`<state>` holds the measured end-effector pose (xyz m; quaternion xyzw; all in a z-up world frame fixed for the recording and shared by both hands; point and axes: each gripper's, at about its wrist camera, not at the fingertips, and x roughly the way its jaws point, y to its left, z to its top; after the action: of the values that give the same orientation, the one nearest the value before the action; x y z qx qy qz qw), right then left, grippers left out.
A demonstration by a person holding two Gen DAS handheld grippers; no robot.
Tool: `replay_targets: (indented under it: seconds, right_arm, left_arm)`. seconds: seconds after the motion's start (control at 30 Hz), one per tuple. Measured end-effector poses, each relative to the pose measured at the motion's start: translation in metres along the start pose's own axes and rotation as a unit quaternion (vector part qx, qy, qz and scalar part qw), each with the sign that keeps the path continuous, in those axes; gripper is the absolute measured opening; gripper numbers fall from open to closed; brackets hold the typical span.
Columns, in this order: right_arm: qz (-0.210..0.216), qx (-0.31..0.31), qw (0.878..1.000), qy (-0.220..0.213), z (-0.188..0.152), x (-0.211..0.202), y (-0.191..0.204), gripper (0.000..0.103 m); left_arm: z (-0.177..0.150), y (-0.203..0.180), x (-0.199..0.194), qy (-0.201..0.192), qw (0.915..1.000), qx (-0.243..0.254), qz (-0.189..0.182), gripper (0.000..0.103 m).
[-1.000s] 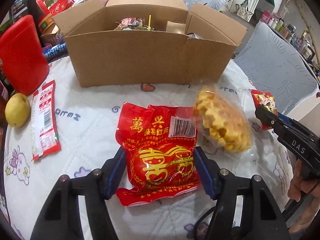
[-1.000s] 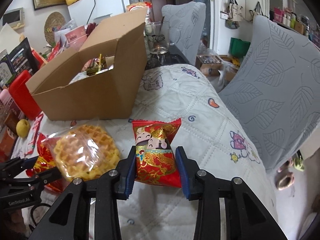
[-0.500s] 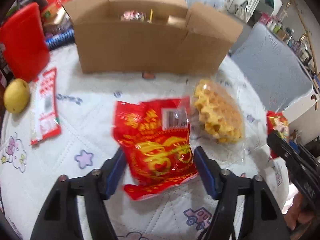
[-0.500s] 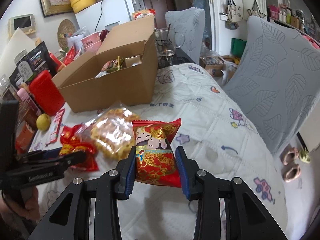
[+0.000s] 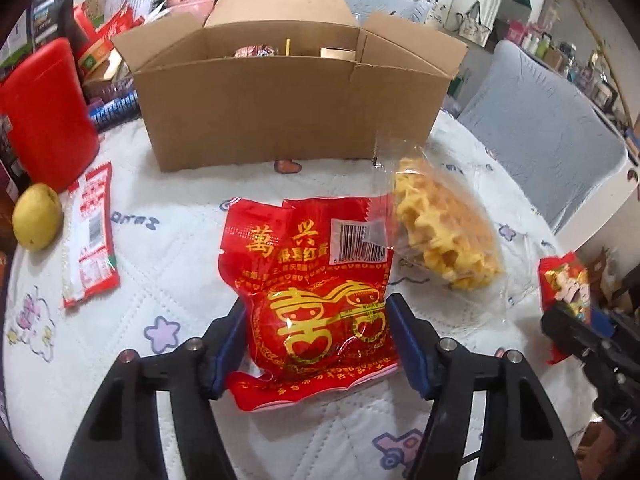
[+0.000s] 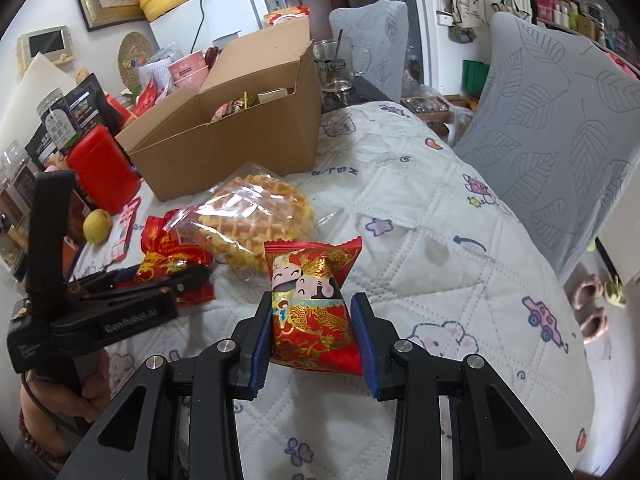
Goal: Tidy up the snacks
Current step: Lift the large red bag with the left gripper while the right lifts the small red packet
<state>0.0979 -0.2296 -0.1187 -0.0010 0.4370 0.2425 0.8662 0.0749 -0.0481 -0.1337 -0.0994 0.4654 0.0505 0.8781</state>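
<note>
A quilted white table cover (image 5: 168,264) printed with small cartoon figures carries all items. An open cardboard box (image 5: 288,112) stands at the far side, flaps raised, with wrapped snacks visible inside. A red container (image 5: 48,112) stands to the box's left in the left wrist view. A clear bag of waffles (image 5: 444,232) lies in front of the box, its edge overlapping the corner of the large red snack packet (image 5: 316,292).

The left gripper (image 5: 316,340) has its blue pads on either side of the lower half of that packet; the jaws are closing and the pads meet the packet's sides. The packet's lower edge hangs out towards the camera.

The right gripper (image 6: 314,328) is clamped on a small red packet with cartoon figures (image 6: 314,304), held upright above the cover, apart from the waffle bag.

A long red-and-white sachet (image 5: 88,236) lies flat on the cover left of the large packet. A yellow fruit (image 5: 38,216) sits just beside the sachet, at the base of the red container
</note>
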Motion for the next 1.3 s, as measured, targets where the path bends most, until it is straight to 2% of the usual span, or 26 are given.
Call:
replay_targets:
  seconds: [0.1,0.33,0.37,0.47,0.5,0.57,0.67,0.8,0.9,1.07,1.3]
  right_arm:
    - [0.002,-0.002,1.000,-0.003,-0.001,-0.002,0.002,0.037]
    - [0.012,-0.002,1.000,-0.010,-0.002,-0.006,0.007,0.037]
    - [0.014,-0.003,1.000,-0.010,-0.002,-0.007,0.008,0.037]
    - [0.021,-0.007,1.000,-0.011,-0.003,-0.007,0.013,0.037]
    - [0.025,-0.009,1.000,-0.011,-0.004,-0.007,0.015,0.037]
    - [0.031,-0.013,0.999,-0.009,-0.005,-0.006,0.020,0.037]
    - [0.035,-0.017,0.999,-0.005,-0.008,-0.005,0.025,0.037]
    - [0.039,-0.020,0.999,-0.005,-0.010,-0.006,0.030,0.037]
    - [0.040,-0.021,0.999,-0.004,-0.012,-0.007,0.033,0.037]
    - [0.036,-0.024,0.999,-0.002,-0.014,-0.006,0.034,0.037]
    - [0.037,-0.021,0.999,0.002,-0.015,-0.004,0.034,0.037]
  left_arm:
    - [-0.003,-0.002,-0.001,-0.004,1.0000,0.003,0.007,0.065]
    - [-0.013,0.005,-0.034,-0.022,0.9997,0.012,0.005,0.065]
    - [-0.014,0.009,-0.038,-0.024,0.9996,0.010,0.006,0.059]
    - [-0.015,0.014,-0.047,-0.024,0.9997,0.005,0.002,0.056]
    - [-0.016,0.015,-0.049,-0.027,0.9996,0.005,0.003,0.049]
    - [-0.017,0.017,-0.049,-0.023,0.9997,0.002,-0.004,0.049]
    - [-0.017,0.016,-0.048,-0.024,0.9996,0.012,-0.002,0.049]
    - [-0.018,0.020,-0.045,-0.022,0.9997,-0.005,-0.010,0.052]
    - [-0.021,0.024,-0.038,0.002,0.9997,-0.020,-0.015,0.061]
    - [-0.030,0.025,-0.026,0.027,0.9981,-0.031,-0.046,0.065]
    - [-0.036,0.007,-0.022,0.021,0.9995,0.018,-0.014,0.066]
